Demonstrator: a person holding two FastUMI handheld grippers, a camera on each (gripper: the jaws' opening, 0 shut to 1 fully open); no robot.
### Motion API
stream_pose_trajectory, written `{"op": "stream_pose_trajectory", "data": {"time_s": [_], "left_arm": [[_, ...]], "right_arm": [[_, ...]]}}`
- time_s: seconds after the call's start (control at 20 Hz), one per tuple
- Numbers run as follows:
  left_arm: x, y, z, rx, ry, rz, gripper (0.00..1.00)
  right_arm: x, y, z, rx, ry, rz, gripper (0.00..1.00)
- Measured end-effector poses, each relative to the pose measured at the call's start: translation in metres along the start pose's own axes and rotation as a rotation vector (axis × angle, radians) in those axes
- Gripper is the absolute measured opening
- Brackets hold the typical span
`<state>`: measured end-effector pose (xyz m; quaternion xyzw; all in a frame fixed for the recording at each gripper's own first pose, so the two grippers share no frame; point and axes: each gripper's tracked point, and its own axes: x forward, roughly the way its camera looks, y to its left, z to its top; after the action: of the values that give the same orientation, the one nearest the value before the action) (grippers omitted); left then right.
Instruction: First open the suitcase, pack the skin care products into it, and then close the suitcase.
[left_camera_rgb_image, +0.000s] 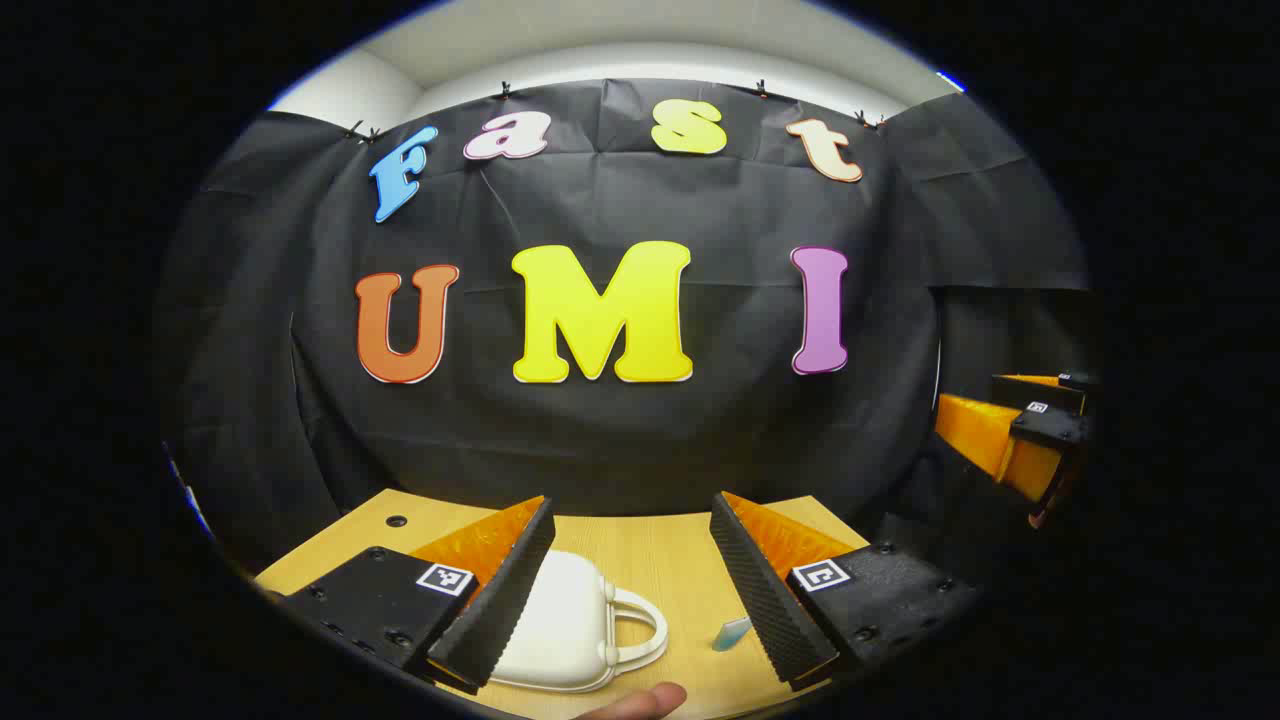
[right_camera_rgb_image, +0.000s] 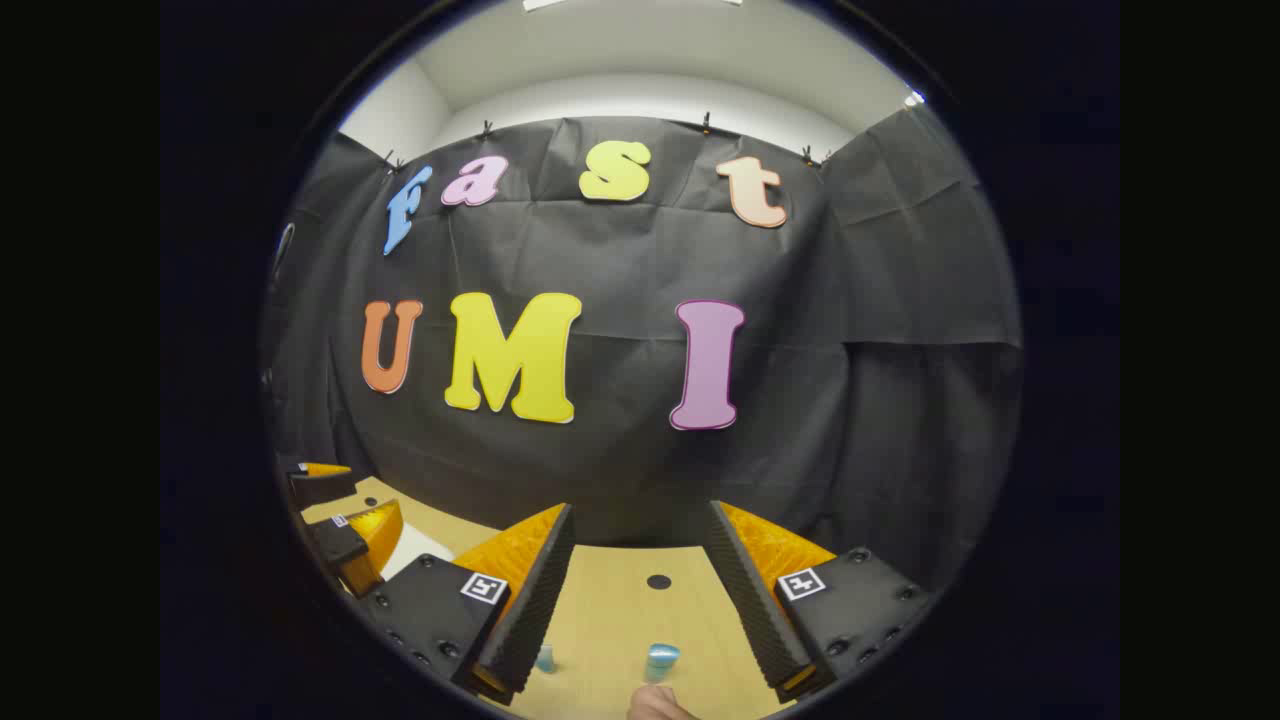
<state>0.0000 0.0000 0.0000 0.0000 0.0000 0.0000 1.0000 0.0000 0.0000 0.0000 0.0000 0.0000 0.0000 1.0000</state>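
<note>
on the desk (left_camera_rgb_image: 660, 560) the white suitcase (left_camera_rgb_image: 560, 625) lies closed between the open left claw (left_camera_rgb_image: 632, 590), so opening comes next; the right claw (right_camera_rgb_image: 640, 600) gapes empty too.

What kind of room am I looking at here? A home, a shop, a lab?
Most likely a small recording booth or lab, not a home. Black cloth is clipped up as a backdrop, a bare wooden table with round holes stands before it, and a white suitcase lies staged on it.
</note>
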Motion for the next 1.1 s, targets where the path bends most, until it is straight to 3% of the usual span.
{"op": "stream_pose_trajectory", "data": {"time_s": [0.6, 0.8, 1.1], "left_arm": [[0.002, 0.003, -0.008, 0.006, 0.013, 0.043, 1.00], [0.002, -0.002, -0.022, 0.005, 0.039, 0.017, 1.00], [0.000, -0.009, -0.069, 0.174, 0.047, 0.000, 1.00]], "right_arm": [[-0.002, -0.003, -0.013, 0.013, 0.042, 0.010, 0.79], [-0.005, -0.003, -0.019, 0.000, 0.055, 0.015, 0.80], [-0.020, -0.031, -0.030, -0.029, 0.067, -0.020, 0.80]]}}
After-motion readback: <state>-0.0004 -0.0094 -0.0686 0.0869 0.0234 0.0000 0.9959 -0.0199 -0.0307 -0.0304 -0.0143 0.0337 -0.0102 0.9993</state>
